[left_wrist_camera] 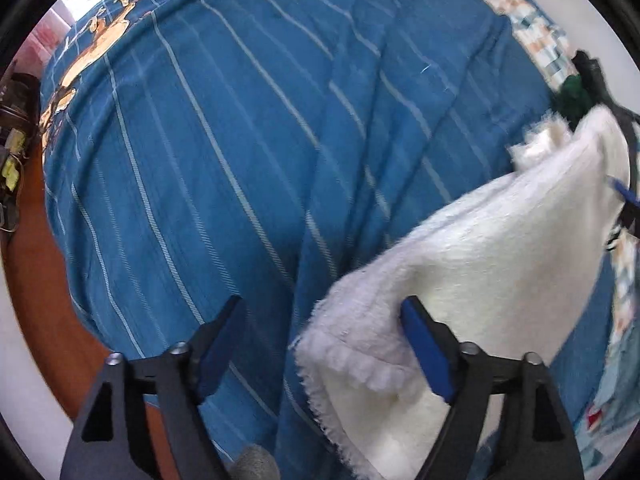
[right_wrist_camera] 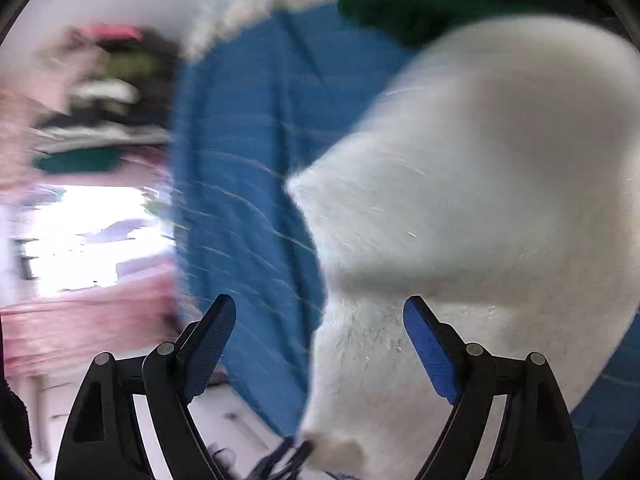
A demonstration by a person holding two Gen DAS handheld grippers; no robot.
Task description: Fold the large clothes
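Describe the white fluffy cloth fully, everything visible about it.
The white fluffy cloth looks like thick fleece or terry with a frayed, scalloped edge. It is folded into layers and lies on the blue striped bedspread. The left gripper stands open, its right finger against the cloth. The right wrist view shows it blurred, filling the right side.

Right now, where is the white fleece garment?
The white fleece garment lies on the blue striped bedspread, lower right in the left wrist view, just ahead of the left gripper. It fills the right of the blurred right wrist view.
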